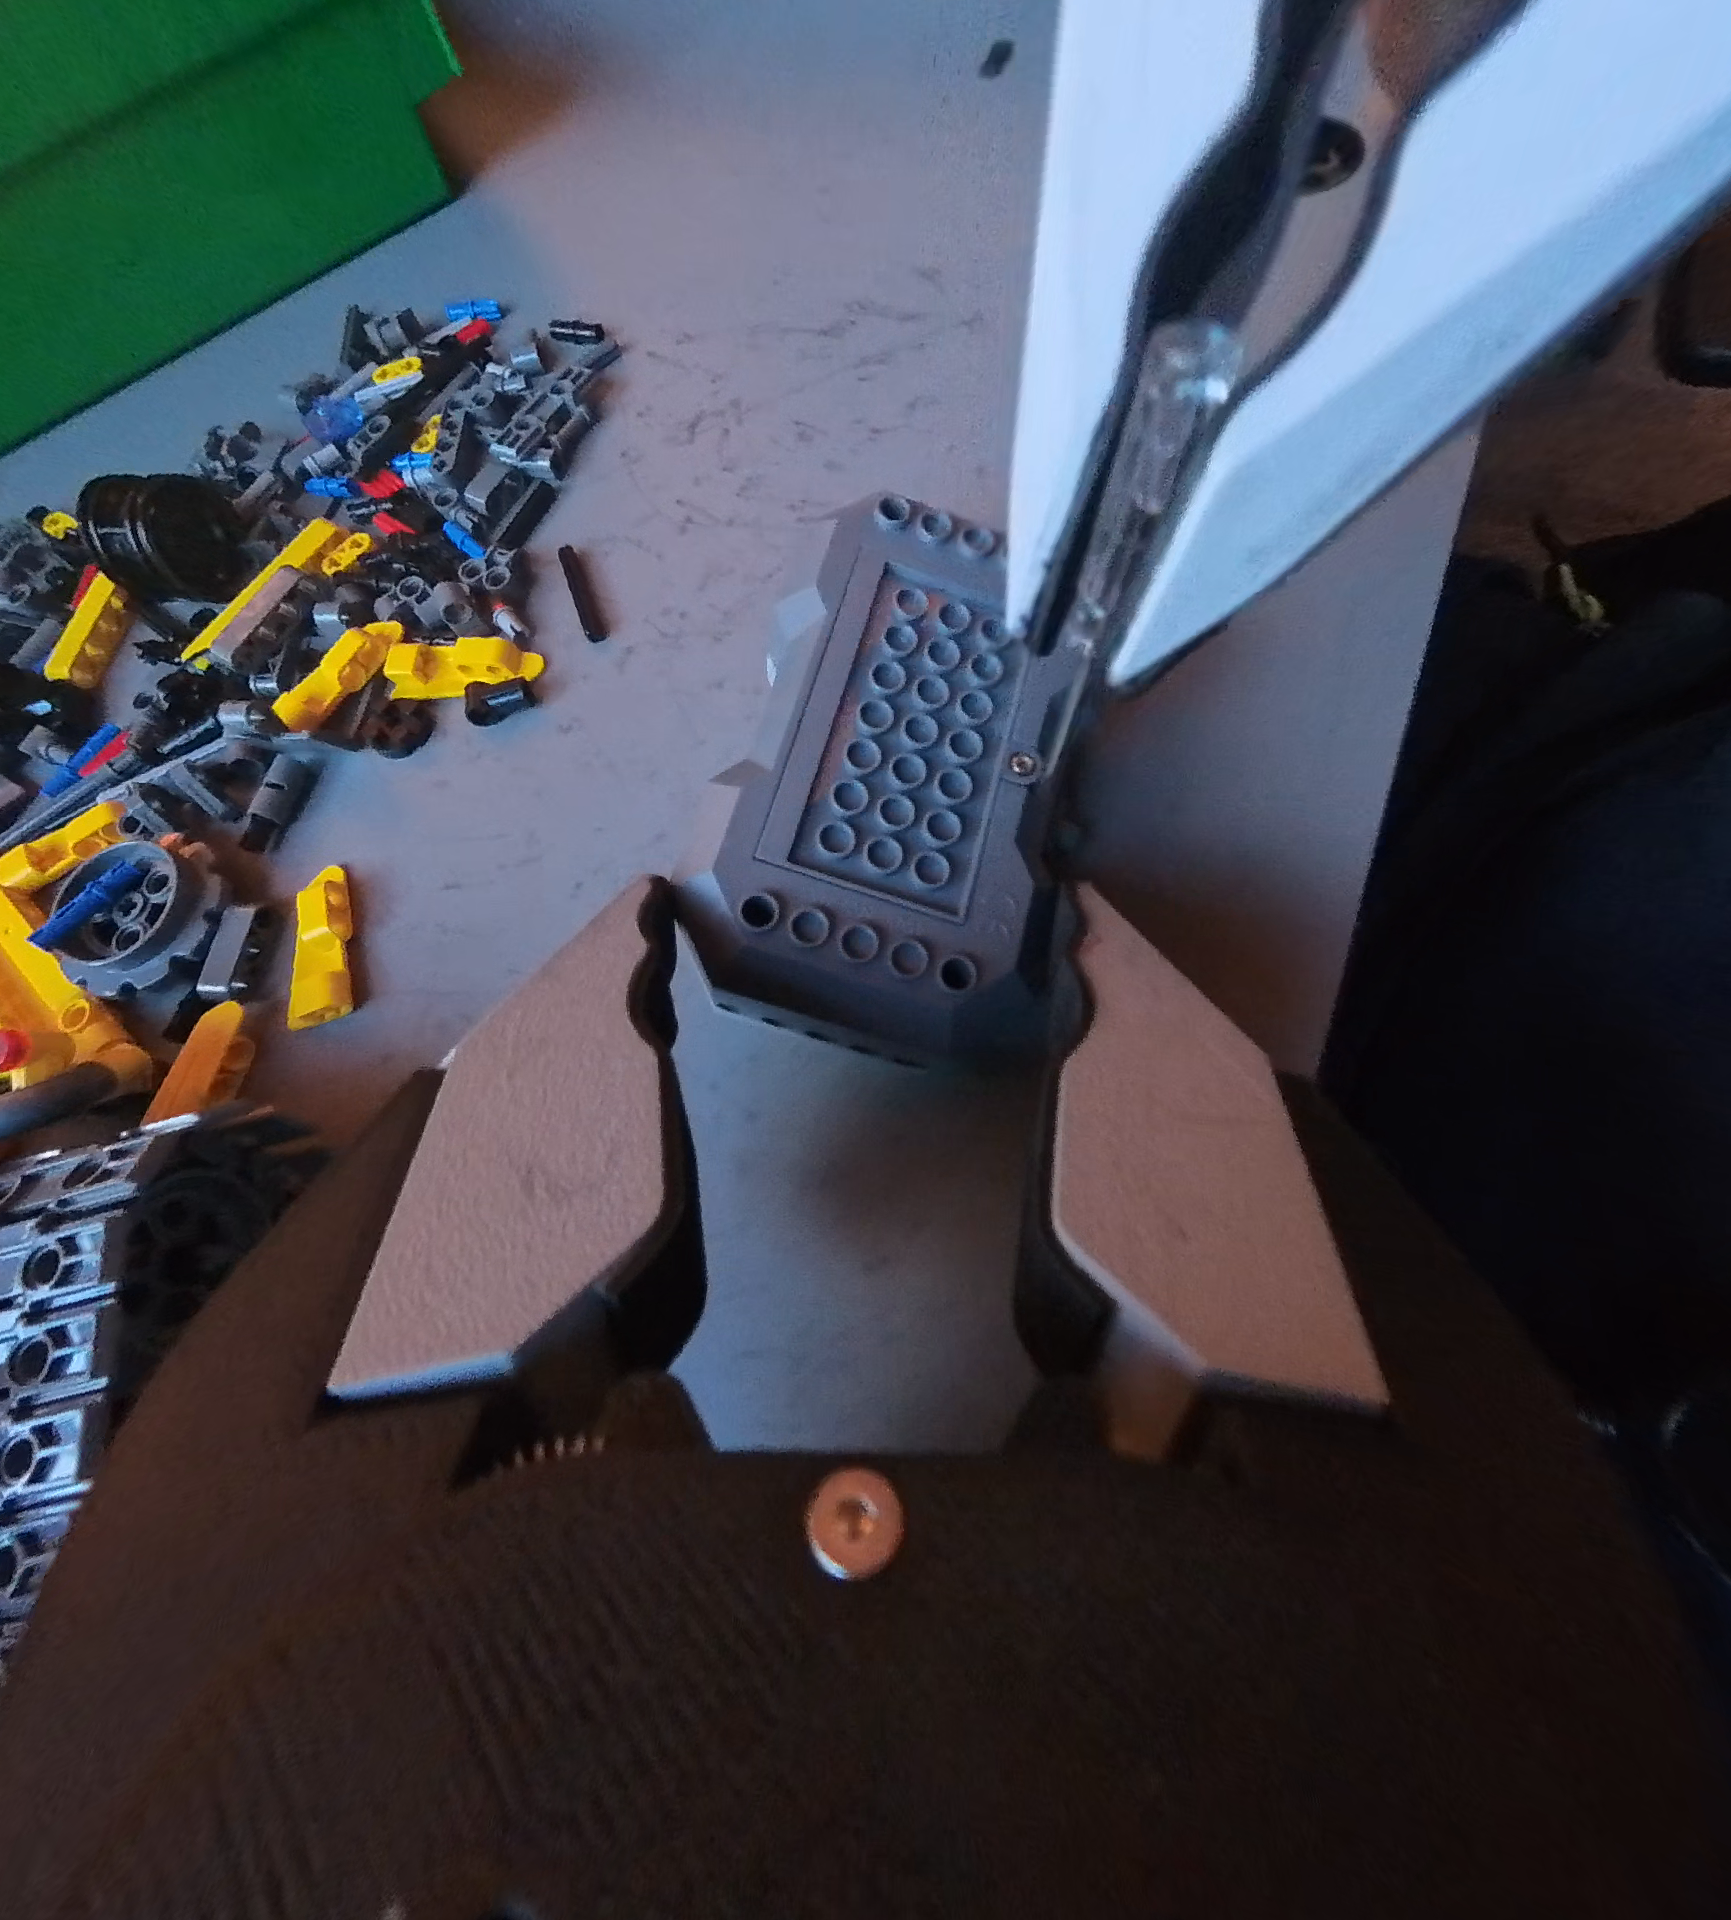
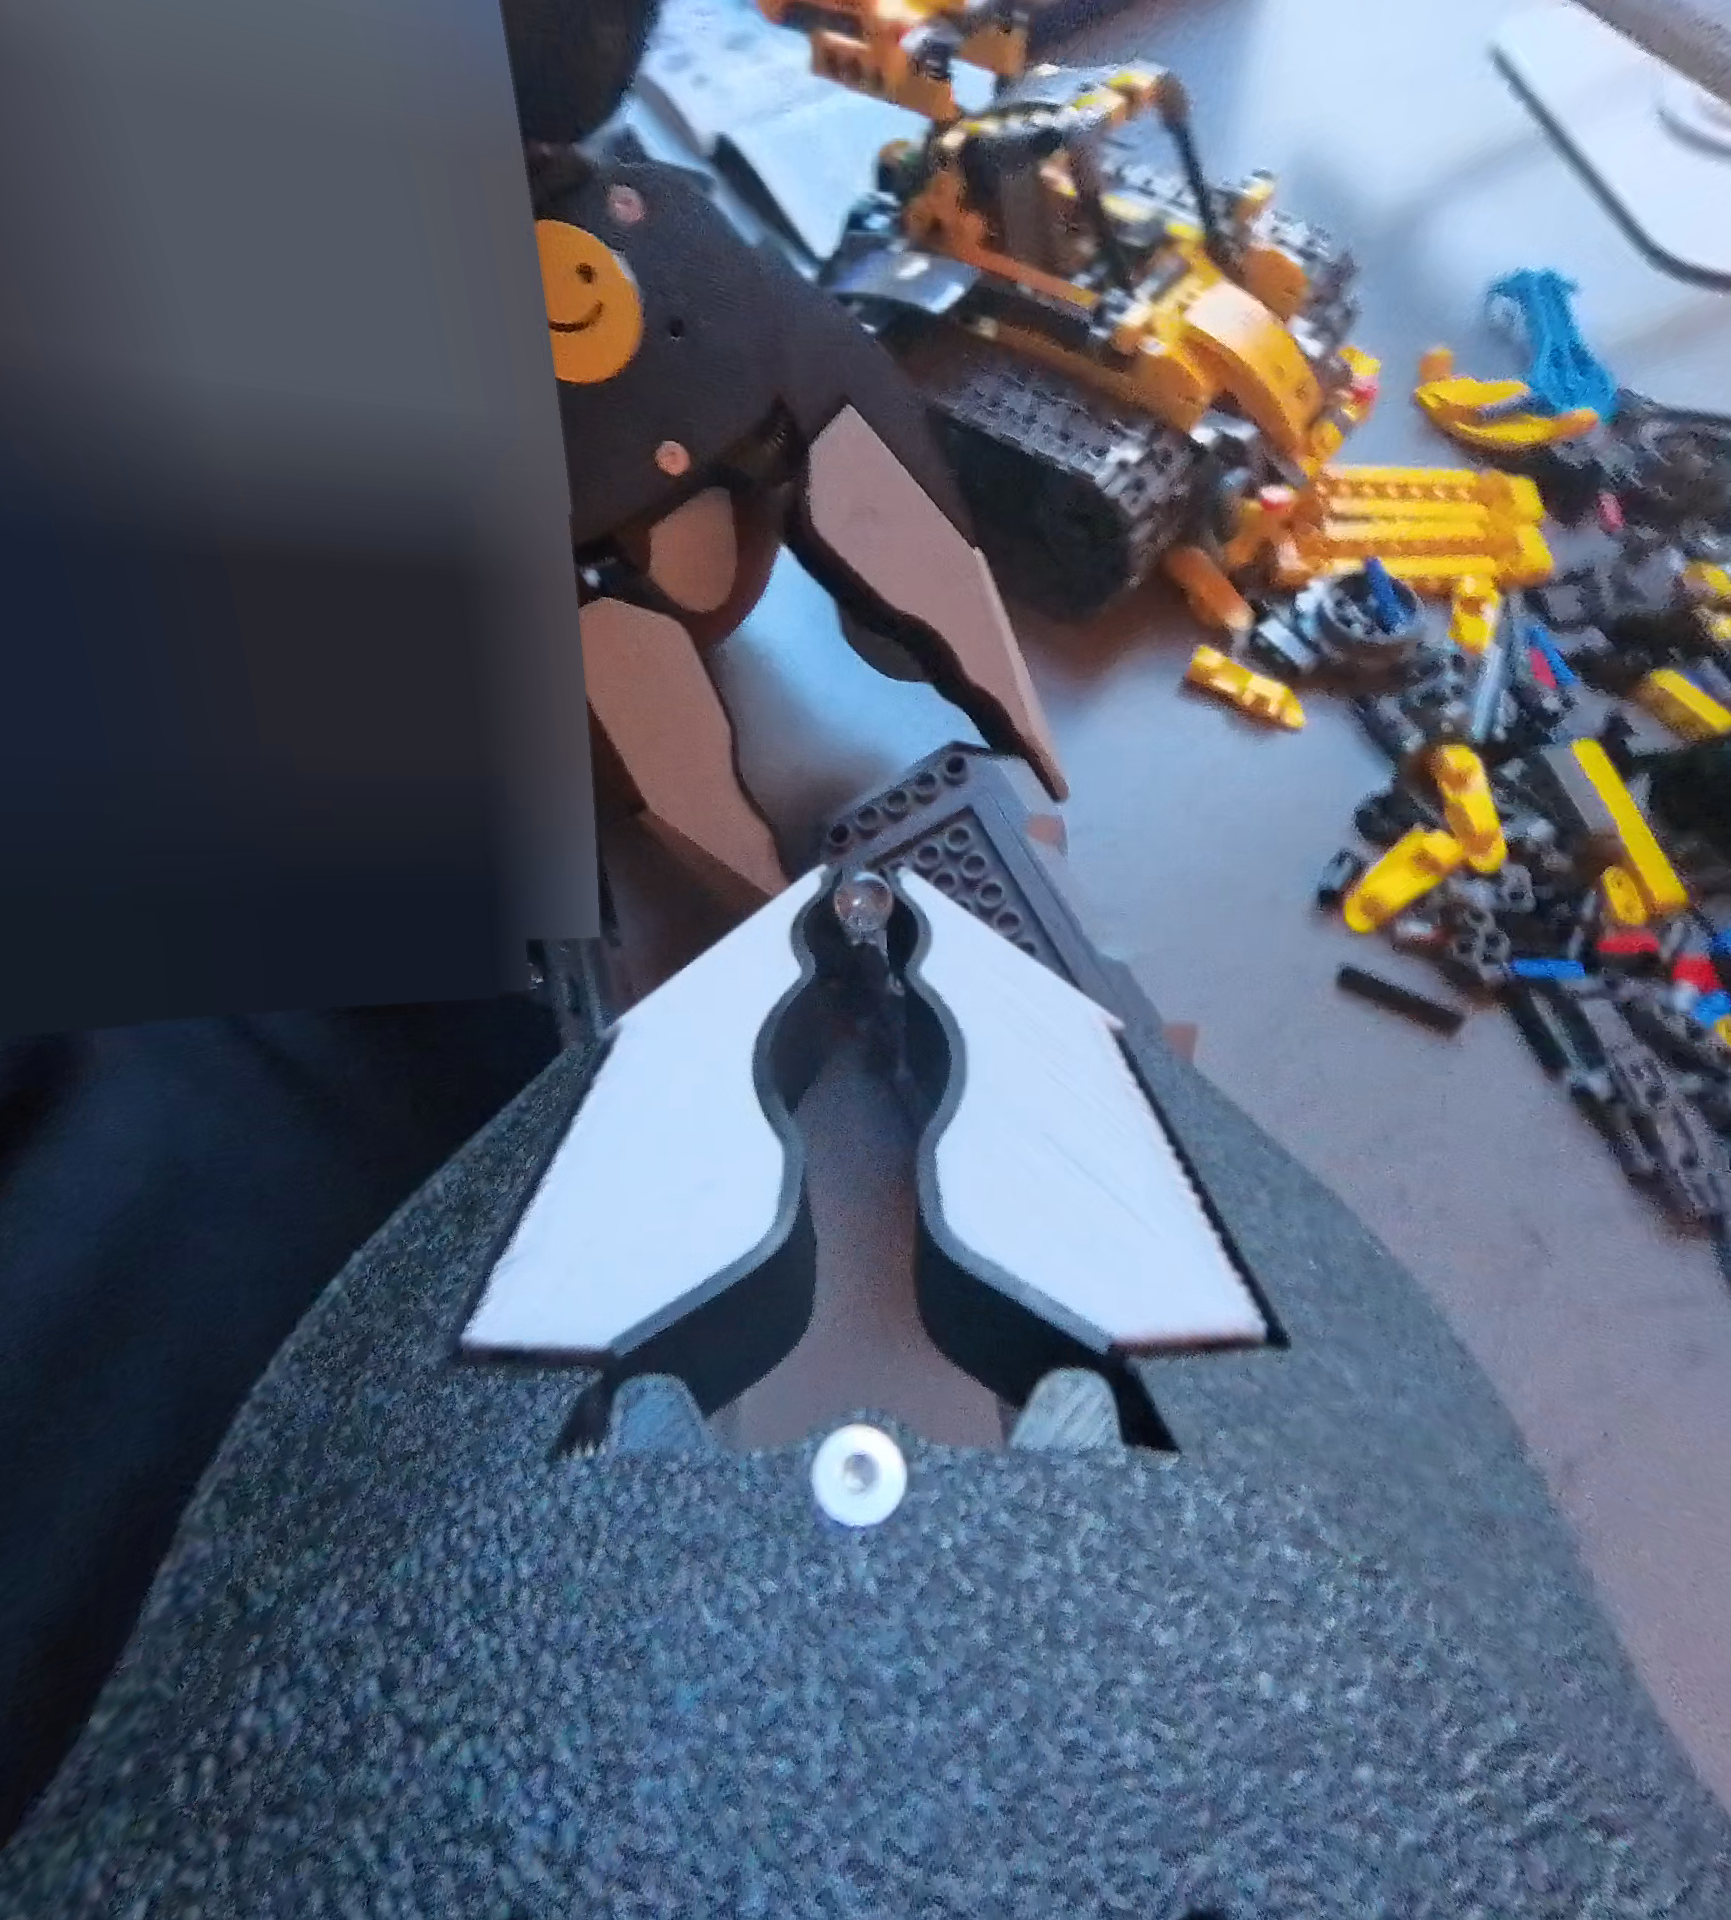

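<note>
My left gripper (image 1: 866, 920) has tan fingers and is shut on the near end of a grey studded box (image 1: 902, 748), holding it tilted above the grey table (image 1: 788, 260). My right gripper (image 2: 861, 883) has white fingers and is shut on a clear-handled screwdriver (image 2: 861, 906). In the left wrist view the right gripper (image 1: 1069, 644) comes down from above, and the screwdriver (image 1: 1167, 416) points at a small screw (image 1: 1022, 762) on the box's right edge. The right wrist view shows the box (image 2: 975, 873) just past my fingertips, and the left gripper (image 2: 902, 800) clamped on its far end.
A pile of loose yellow, black, grey and blue pieces (image 1: 321, 623) lies left of the box. A yellow tracked model (image 2: 1100, 343) stands behind the pile. A green bin (image 1: 113, 208) is at the far left. The table edge (image 1: 1401, 831) runs close on the right. Spacing between my two grippers at the tips: around 6 centimeters.
</note>
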